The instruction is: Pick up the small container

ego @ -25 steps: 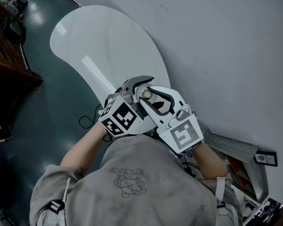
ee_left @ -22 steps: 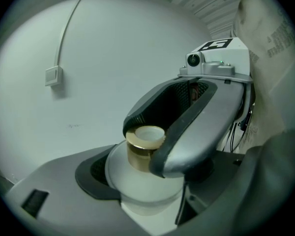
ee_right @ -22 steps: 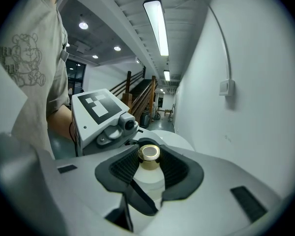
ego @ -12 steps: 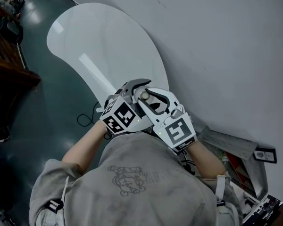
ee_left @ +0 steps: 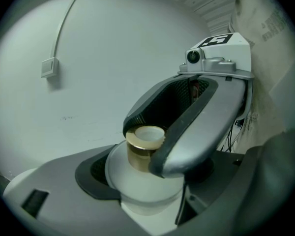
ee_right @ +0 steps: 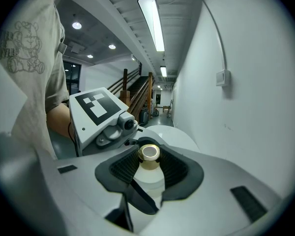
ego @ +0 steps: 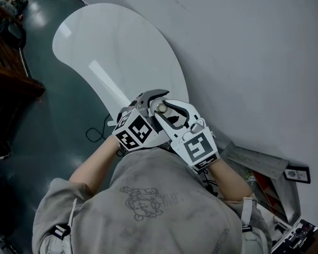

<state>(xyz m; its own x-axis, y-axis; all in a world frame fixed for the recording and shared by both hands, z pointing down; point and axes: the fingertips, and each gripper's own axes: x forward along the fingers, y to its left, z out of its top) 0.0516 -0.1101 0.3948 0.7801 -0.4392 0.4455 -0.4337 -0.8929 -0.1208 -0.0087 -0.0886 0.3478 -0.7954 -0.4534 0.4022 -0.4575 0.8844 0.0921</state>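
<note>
Small container, gold-necked, above near end of white table: right gripper pads pinch it; left gripper seemingly clamps its body too.

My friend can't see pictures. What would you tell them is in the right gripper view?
The right gripper clamps the gold neck of a small container with a white body. The left gripper, wearing a black-and-white marker cube, sits close on the left; a white wall fills the right.
</note>
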